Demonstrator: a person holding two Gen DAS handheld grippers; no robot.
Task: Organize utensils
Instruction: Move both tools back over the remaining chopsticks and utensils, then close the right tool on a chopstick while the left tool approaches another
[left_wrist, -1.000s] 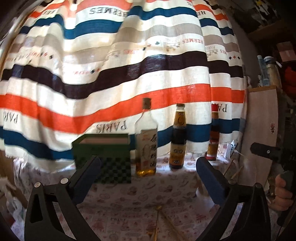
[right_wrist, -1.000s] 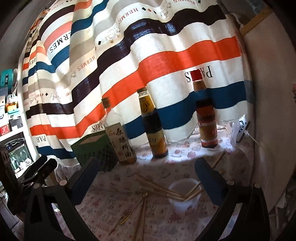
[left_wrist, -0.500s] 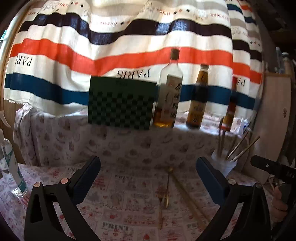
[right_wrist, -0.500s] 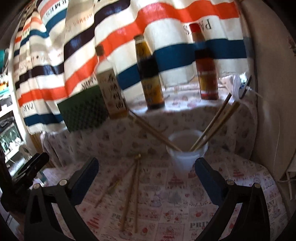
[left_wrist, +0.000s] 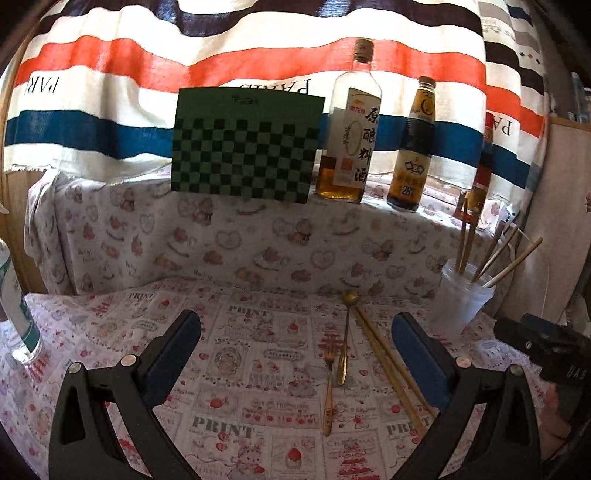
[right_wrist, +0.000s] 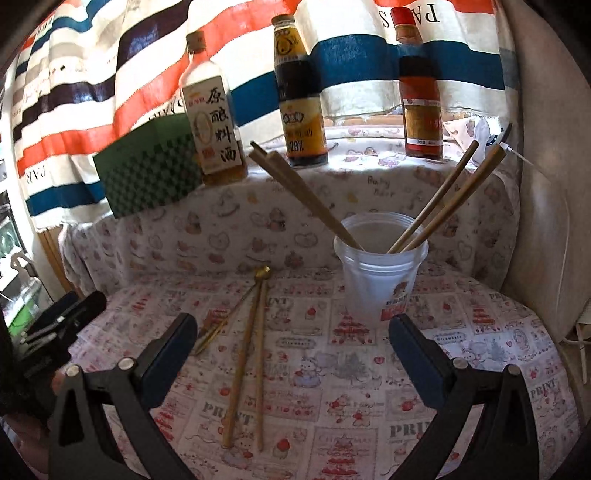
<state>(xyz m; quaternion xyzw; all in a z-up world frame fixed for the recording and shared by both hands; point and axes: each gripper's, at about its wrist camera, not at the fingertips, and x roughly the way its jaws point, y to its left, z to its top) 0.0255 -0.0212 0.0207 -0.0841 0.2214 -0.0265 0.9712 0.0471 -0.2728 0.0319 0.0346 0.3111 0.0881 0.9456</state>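
A clear plastic cup (right_wrist: 380, 273) holding several chopsticks stands on the printed tablecloth; it also shows at the right of the left wrist view (left_wrist: 463, 295). A pair of chopsticks (right_wrist: 245, 362) lies flat on the cloth, left of the cup, also in the left wrist view (left_wrist: 391, 365). A gold spoon (left_wrist: 345, 332) and a gold fork (left_wrist: 328, 391) lie beside them. My left gripper (left_wrist: 295, 350) is open and empty above the cloth, the fork and spoon between its fingers. My right gripper (right_wrist: 291, 354) is open and empty, the loose chopsticks between its fingers.
Three sauce bottles (left_wrist: 349, 125) and a green checkered box (left_wrist: 243, 144) stand on a raised ledge behind. A striped curtain (left_wrist: 258, 55) hangs at the back. A clear bottle (left_wrist: 14, 314) stands at the far left. A pale wall (right_wrist: 546, 221) is right of the cup.
Both grippers have tilted down and moved in toward the table. The utensils and the cup now sit higher and larger in both views. Both stay open.
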